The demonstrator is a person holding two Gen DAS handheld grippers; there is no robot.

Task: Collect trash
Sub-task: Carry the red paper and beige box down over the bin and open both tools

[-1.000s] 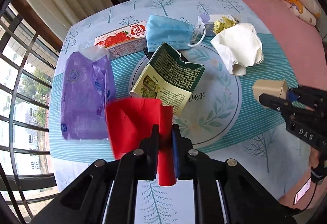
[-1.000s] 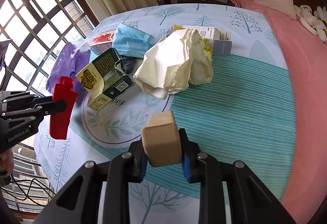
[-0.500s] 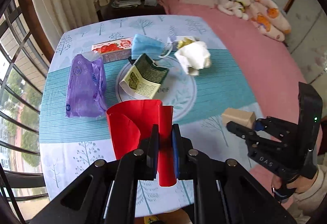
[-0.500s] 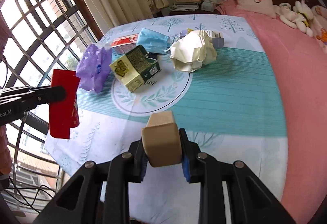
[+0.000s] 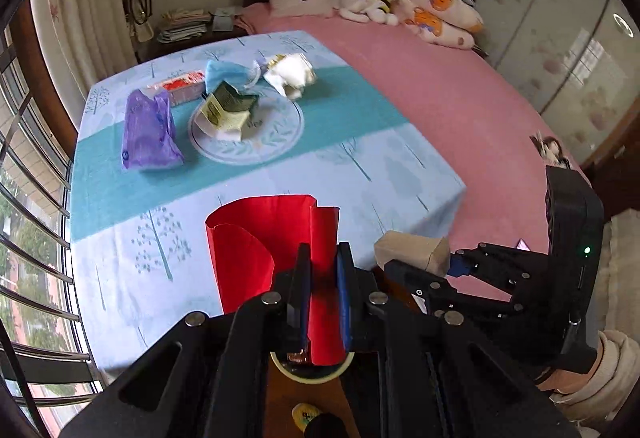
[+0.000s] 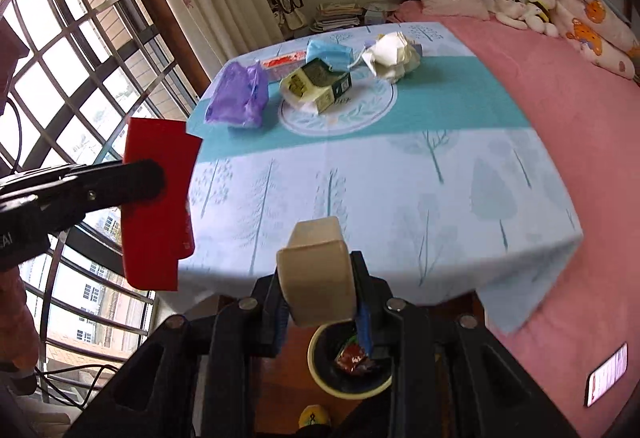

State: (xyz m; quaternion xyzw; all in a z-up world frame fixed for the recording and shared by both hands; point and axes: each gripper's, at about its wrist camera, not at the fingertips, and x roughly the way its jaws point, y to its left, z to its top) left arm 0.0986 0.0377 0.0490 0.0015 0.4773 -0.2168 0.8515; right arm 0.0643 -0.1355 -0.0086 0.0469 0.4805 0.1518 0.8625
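Left hand-held gripper (image 5: 323, 290) pinches red paper (image 5: 264, 242); right hand-held gripper (image 6: 322, 296) clamps tan box (image 6: 316, 274). Bin (image 6: 348, 390) below both. Risk: broad paper catches rim on release, falls on floor.

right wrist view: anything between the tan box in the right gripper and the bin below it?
Nothing. The tan box hangs over the bin; only open air between, right wrist view.

The right tool (image 6: 320, 312) clamps a tan cardboard box (image 6: 318, 278) above a cream-rimmed bin (image 6: 320, 378) on the floor. At left, the left tool (image 6: 132, 178) grips a red paper sheet (image 6: 158, 206). A purple bag (image 6: 238, 96), green carton (image 6: 316, 84) and crumpled paper (image 6: 394, 56) lie on the table (image 6: 400, 178).
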